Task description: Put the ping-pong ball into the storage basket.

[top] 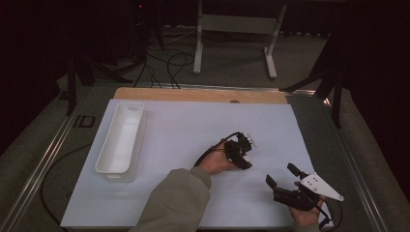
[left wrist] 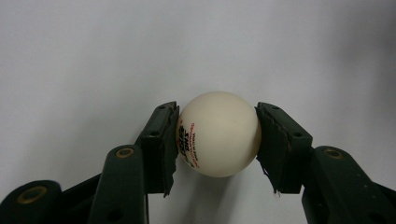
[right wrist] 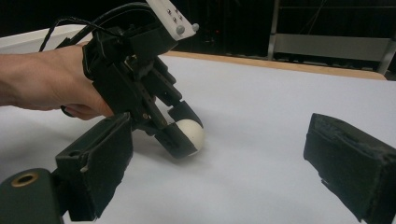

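Progress: the pick-up stage appears complete; transfer and release are judged outstanding.

Far left of the bench (top: 159, 203), a long white tray (top: 121, 137) lies lengthwise, nothing visible inside it. It is the only container present and the likely destination, though that is a judgement.

Centre: the left gripper (top: 240, 153) is angled down onto the white sheet, its jaws closed on a white ball (left wrist: 218, 134). The left gripper view shows a pad (left wrist: 164, 140) pressed against each side of the ball, red and black print facing the left pad. The right gripper view shows the ball (right wrist: 191, 135) resting at or just above the bench surface; no clear lift yet.

Right: the right gripper (top: 283, 176) sits near the front edge, jaws wide apart and holding nothing, well apart from the ball.

Obstructions: none on the sheet between ball and tray. The left gripper's cable (top: 212, 147) trails back along the hand, and the tray's near wall must be cleared.
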Motion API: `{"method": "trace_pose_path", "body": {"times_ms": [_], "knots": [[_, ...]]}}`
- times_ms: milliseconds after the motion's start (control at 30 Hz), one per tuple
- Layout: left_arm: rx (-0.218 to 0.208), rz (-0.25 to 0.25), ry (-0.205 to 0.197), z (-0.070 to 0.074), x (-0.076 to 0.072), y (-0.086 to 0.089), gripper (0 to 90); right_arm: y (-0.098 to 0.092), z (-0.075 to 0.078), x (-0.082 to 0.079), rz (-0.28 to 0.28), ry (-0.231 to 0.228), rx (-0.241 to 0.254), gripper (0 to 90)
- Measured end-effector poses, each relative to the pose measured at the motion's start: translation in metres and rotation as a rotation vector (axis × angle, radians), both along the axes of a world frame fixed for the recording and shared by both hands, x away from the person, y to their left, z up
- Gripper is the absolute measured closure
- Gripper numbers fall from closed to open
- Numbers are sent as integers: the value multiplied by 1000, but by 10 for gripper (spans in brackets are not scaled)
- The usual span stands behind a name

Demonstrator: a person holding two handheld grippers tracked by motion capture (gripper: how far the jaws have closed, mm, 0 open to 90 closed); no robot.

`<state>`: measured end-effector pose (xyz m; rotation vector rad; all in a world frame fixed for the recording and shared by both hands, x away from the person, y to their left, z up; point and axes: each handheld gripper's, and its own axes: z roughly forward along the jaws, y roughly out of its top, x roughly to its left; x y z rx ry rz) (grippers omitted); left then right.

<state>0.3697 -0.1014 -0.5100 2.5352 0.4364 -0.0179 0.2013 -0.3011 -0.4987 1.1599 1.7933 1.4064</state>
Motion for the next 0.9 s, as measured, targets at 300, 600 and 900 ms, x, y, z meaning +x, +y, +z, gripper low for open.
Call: {"method": "trace_pose_path", "body": {"times_ms": [300, 600, 900], "knots": [[-10, 7, 7, 4, 1, 3, 513, 1, -1, 1, -1, 1, 3, 81], [-1, 12, 7, 9, 0, 5, 513, 1, -2, 2, 0, 1, 5, 81], [1, 10, 8, 12, -1, 7, 513, 1, -2, 2, 1, 0, 5, 81]]}}
